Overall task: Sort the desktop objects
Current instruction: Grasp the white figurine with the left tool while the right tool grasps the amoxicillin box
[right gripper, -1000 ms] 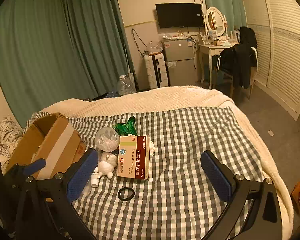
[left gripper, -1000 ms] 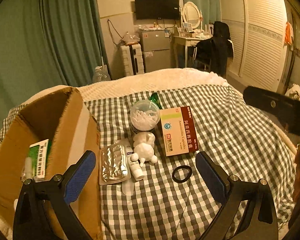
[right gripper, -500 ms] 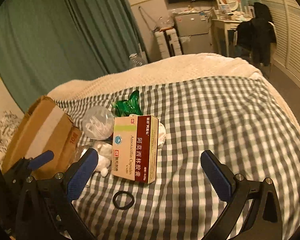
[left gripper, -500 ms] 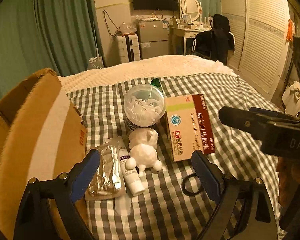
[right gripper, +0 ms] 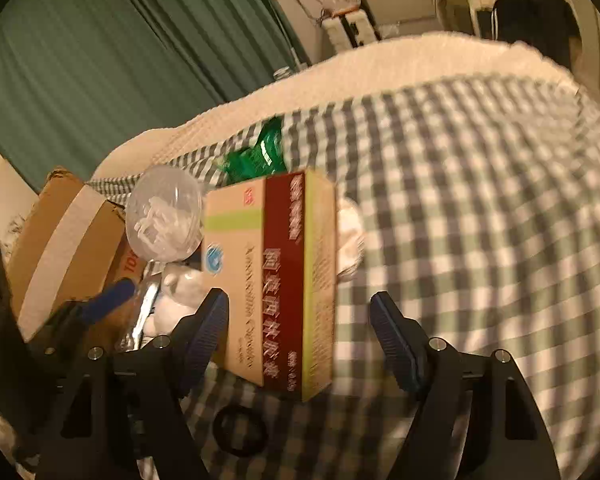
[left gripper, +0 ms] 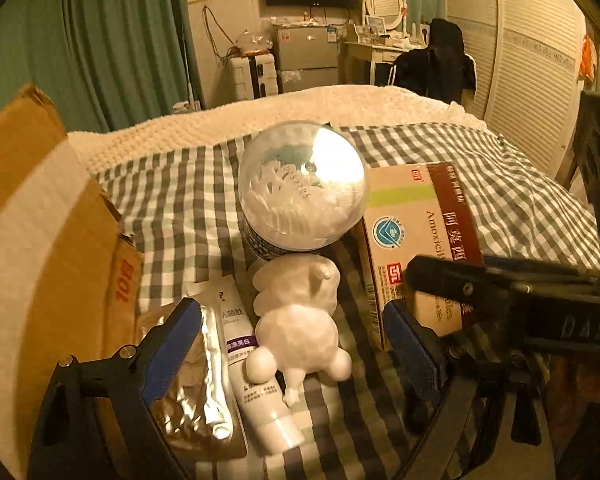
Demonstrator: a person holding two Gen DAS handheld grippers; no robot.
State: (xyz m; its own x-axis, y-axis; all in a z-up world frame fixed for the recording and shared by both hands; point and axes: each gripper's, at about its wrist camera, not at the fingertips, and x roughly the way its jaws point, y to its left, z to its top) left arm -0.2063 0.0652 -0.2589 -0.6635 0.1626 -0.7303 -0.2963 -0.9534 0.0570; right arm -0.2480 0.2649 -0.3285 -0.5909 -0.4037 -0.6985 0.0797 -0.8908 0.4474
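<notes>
On the checked cloth lies a tan and maroon medicine box (right gripper: 276,280) (left gripper: 420,248). My right gripper (right gripper: 300,340) straddles its near end with the jaws closing; the pads stand apart from its sides. My left gripper (left gripper: 292,356) hangs open over a white toy figure (left gripper: 296,320) and a white tube (left gripper: 252,364). Its left finger lies over a silver blister pack (left gripper: 196,396). A clear tub of cotton swabs (left gripper: 300,188) (right gripper: 164,216) stands behind the figure. A black hair ring (right gripper: 240,432) lies near the right gripper's base.
A cardboard box (left gripper: 40,248) (right gripper: 64,248) stands at the left edge of the cloth. A green wrapper (right gripper: 256,152) lies behind the medicine box. The right gripper's black arm (left gripper: 520,300) crosses the right of the left wrist view. A cream blanket (left gripper: 300,108) covers the far end.
Both grippers have come down and closer to the objects. The right gripper's jaws have narrowed around the medicine box. The left gripper now hangs over the white figure and tube.
</notes>
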